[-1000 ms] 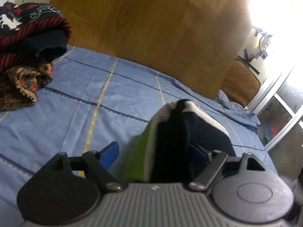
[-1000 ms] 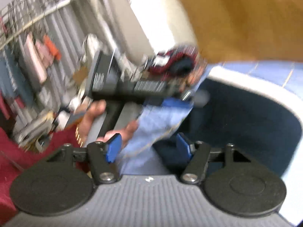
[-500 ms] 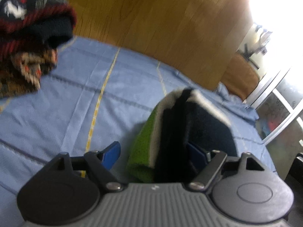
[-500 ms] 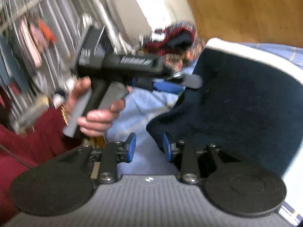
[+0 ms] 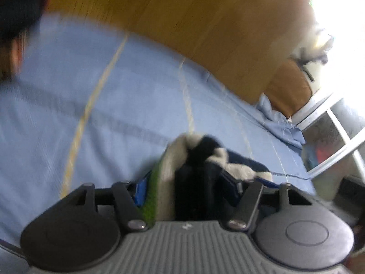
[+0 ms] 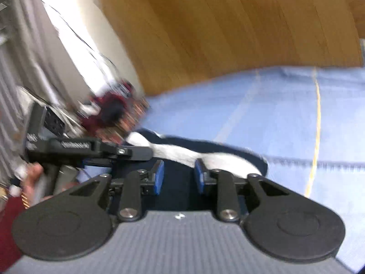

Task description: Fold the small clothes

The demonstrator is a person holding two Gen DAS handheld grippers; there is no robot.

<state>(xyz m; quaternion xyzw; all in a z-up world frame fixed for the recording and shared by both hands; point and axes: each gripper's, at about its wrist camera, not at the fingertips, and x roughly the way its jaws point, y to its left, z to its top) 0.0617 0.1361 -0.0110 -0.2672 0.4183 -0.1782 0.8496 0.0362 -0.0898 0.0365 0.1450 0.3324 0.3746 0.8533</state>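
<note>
A small knitted garment, navy with white and green bands, is bunched between the blue pads of my left gripper, which is shut on it just above the blue bedsheet. In the right wrist view the same garment lies low over the sheet. My right gripper has its pads apart with navy cloth in the gap. The left gripper shows at left, held by a hand.
A pile of dark red patterned knitwear lies at the bed's far corner, also at top left in the left wrist view. A wooden headboard stands behind the bed. A window is at the right.
Both grippers have moved fast; the views are blurred. The garment has dropped lower and bunched up in the left gripper. The right gripper's pads have opened wider and swung to face the garment.
</note>
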